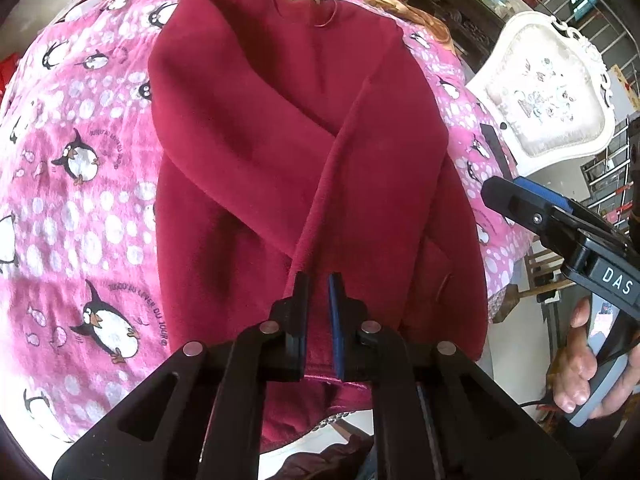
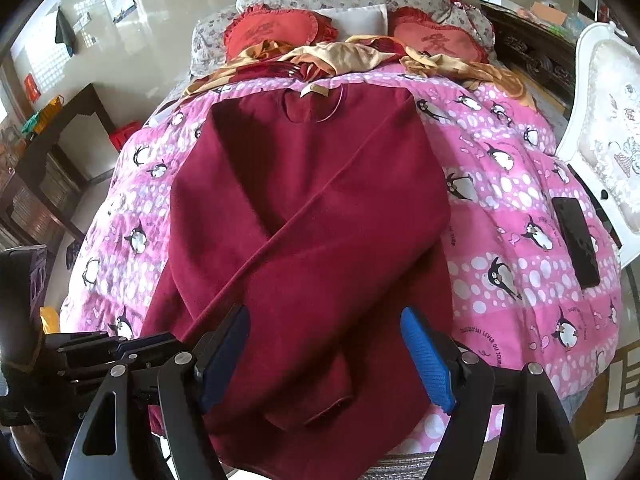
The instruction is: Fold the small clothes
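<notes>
With both sleeves crossed on the red sweater, left gripper pinches its hem; right gripper hangs wide open, empty. Likely next: grip hem, fold upward.

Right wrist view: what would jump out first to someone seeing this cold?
A dark red top fills the middle of a pink penguin-print quilt, sleeves crossed over its front. The right gripper hovers open above its hem. A black phone lies on the quilt's right edge.
</notes>
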